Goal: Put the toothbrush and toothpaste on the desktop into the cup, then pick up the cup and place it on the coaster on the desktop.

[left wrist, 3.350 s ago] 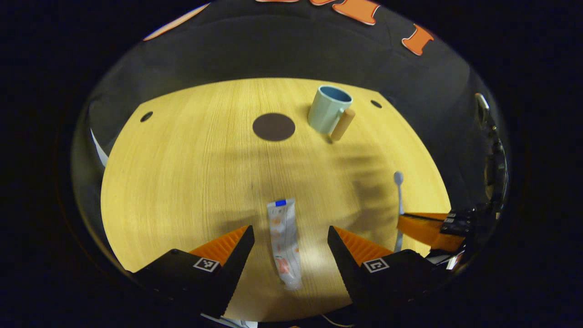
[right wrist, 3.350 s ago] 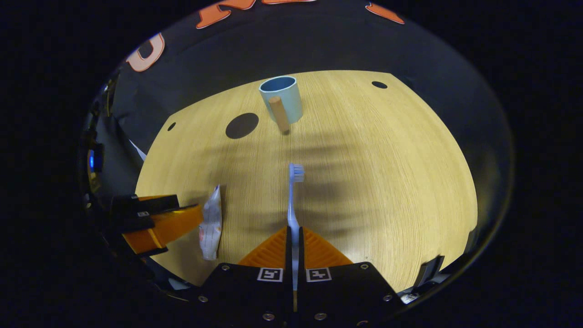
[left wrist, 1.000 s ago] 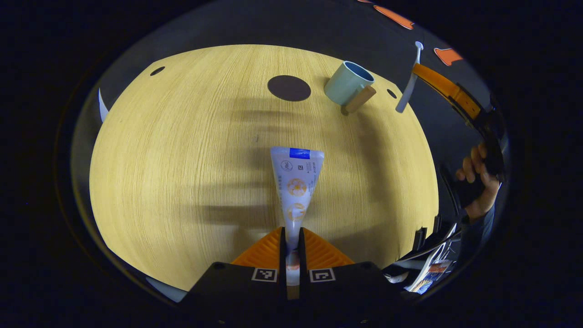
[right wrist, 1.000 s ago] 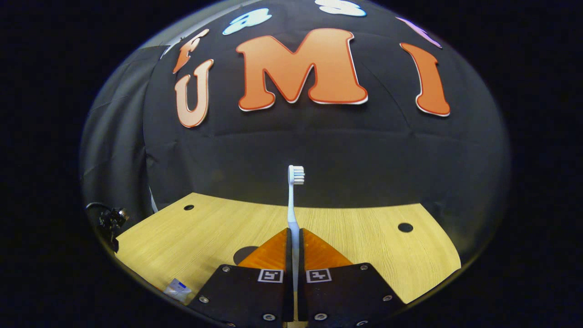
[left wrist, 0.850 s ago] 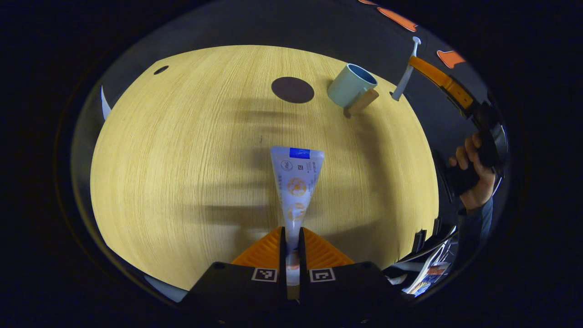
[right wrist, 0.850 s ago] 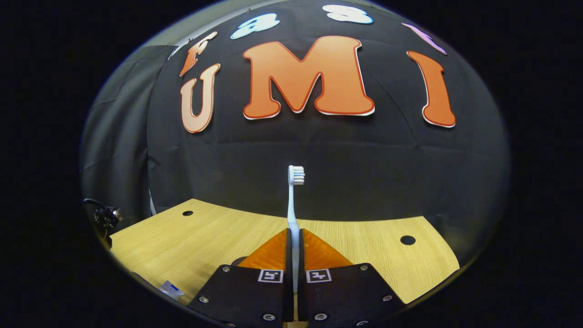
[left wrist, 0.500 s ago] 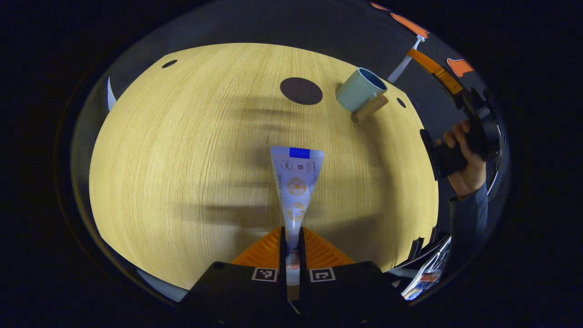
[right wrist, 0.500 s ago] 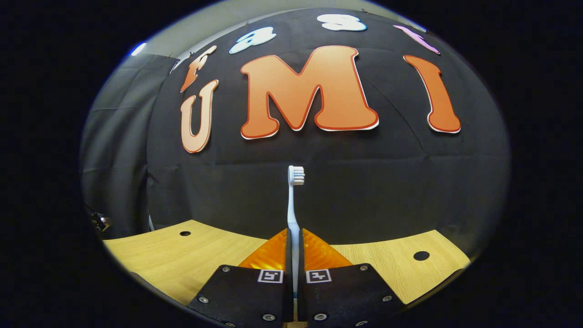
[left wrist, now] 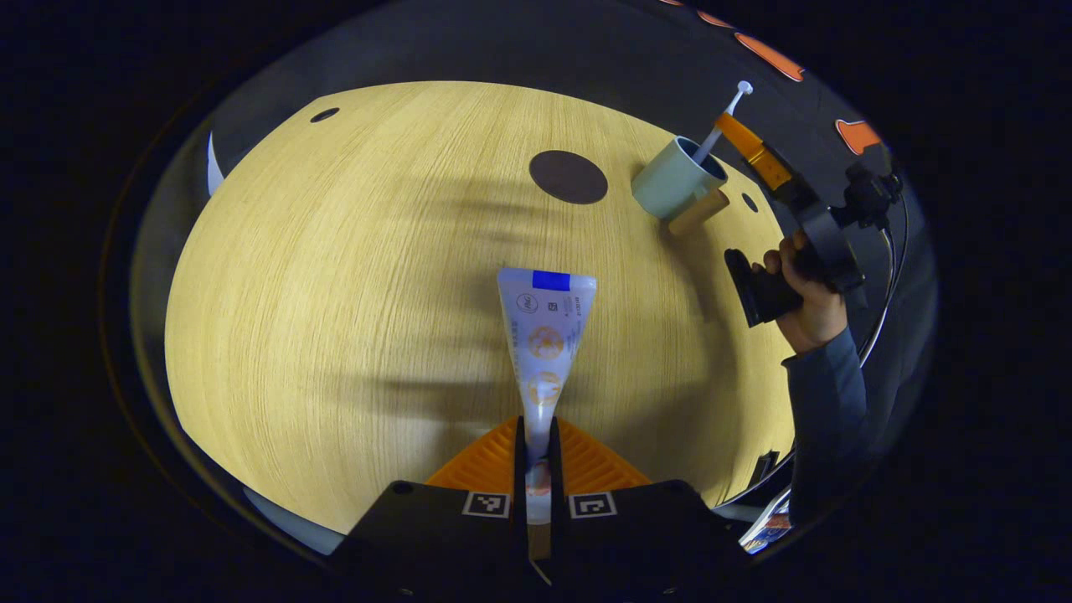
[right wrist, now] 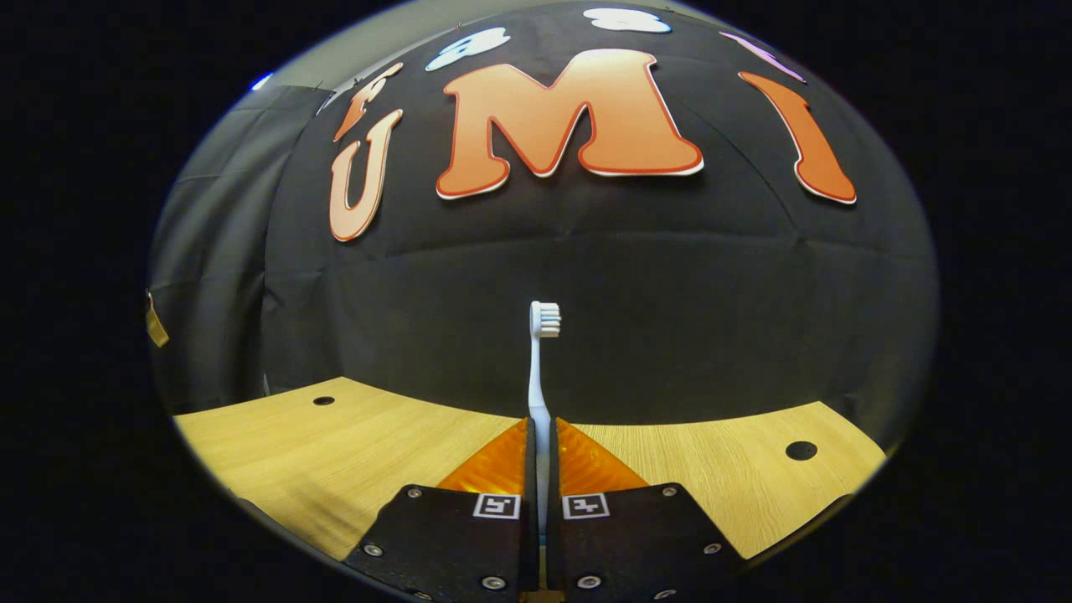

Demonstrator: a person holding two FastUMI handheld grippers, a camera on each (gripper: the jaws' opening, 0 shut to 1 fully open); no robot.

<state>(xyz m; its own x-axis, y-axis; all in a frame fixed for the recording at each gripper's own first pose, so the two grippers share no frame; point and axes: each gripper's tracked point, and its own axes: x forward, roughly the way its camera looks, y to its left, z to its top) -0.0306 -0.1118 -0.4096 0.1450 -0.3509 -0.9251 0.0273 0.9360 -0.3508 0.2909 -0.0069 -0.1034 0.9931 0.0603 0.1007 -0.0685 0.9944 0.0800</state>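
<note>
Both claws clamped: toothpaste (left wrist: 544,343), toothbrush (right wrist: 537,377).

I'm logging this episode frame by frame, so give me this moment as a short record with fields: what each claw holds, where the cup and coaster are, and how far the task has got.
left claw: shut on the toothpaste, lifted over the desk
right claw: shut on the toothbrush, bristles up
toothbrush handle end: dipping into the cup, as the left gripper view shows
cup: upright on the desk, beside the coaster, not on it
coaster: bare
task stage: toothbrush going in; toothpaste not yet in the cup; cup not yet moved
</note>
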